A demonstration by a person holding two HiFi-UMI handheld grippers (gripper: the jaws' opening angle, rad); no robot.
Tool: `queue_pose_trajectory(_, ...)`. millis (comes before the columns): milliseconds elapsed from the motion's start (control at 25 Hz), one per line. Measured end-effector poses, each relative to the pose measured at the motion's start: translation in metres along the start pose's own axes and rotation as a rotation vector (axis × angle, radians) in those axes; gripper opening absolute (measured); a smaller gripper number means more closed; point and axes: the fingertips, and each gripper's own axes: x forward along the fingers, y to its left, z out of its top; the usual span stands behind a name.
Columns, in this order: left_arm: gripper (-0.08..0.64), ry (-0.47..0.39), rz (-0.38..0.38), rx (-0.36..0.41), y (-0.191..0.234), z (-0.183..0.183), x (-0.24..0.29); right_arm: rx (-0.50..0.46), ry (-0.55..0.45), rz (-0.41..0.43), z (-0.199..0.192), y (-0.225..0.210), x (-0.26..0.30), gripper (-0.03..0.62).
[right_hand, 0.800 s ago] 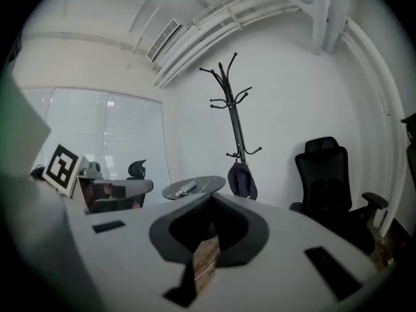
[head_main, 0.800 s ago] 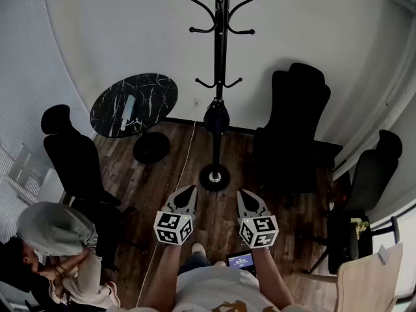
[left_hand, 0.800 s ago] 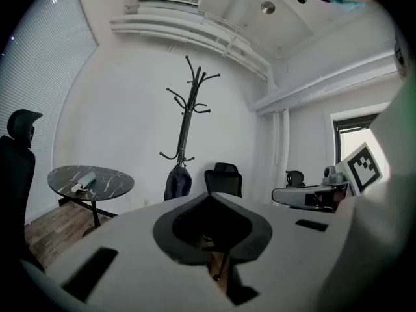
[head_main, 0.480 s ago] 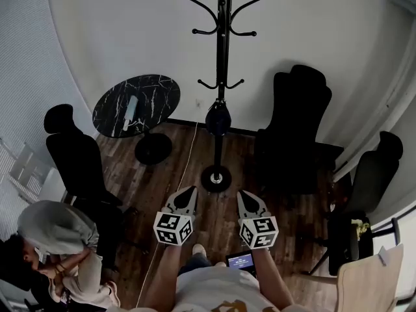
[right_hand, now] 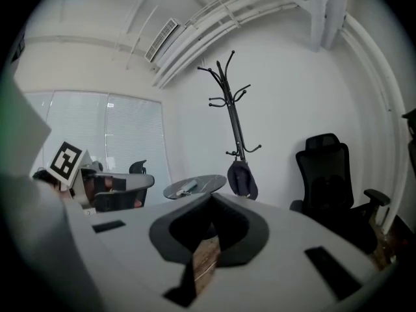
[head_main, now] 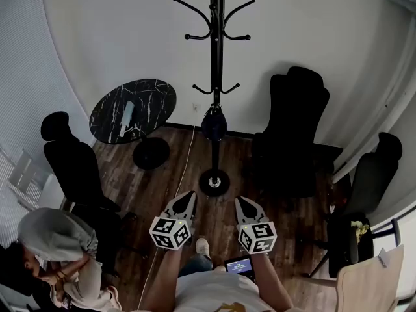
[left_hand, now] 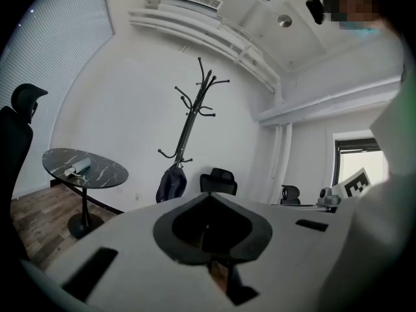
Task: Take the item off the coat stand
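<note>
A black coat stand (head_main: 215, 77) rises against the white wall ahead, its round base (head_main: 214, 182) on the wood floor. A dark bag (head_main: 214, 123) hangs from one of its lower hooks; it also shows as the dark bag (left_hand: 171, 182) in the left gripper view and the dark bag (right_hand: 242, 179) in the right gripper view. Both grippers are held low in front of me, well short of the stand. My left gripper (head_main: 185, 199) is shut and empty. My right gripper (head_main: 244, 205) is shut and empty too.
A round black marble table (head_main: 133, 110) with a pale object (head_main: 125, 116) on it stands left of the stand. Black office chairs sit at the left (head_main: 71, 155), right (head_main: 296, 132) and far right (head_main: 367, 181). A person (head_main: 55, 252) crouches at the lower left.
The view has shifted slightly: the coat stand and table sit a bit lower and more to the left in frame. Both grippers stay shut and side by side.
</note>
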Motion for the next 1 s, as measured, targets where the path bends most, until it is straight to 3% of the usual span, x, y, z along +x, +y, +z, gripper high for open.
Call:
queue_pose_trajectory(400, 0.02, 0.016, 0.009, -0.023, 0.048, -0.001, 0.072, 0.001, 0.042, -0.011, 0.004, -0.039, 0.074, 0.012)
queue_pose_trajectory(1000, 0.02, 0.078, -0.032, 0.059, 0.143, 0.031, 0.214, 0.081, 0.044, -0.075, 0.036, -0.108, 0.223, 0.012)
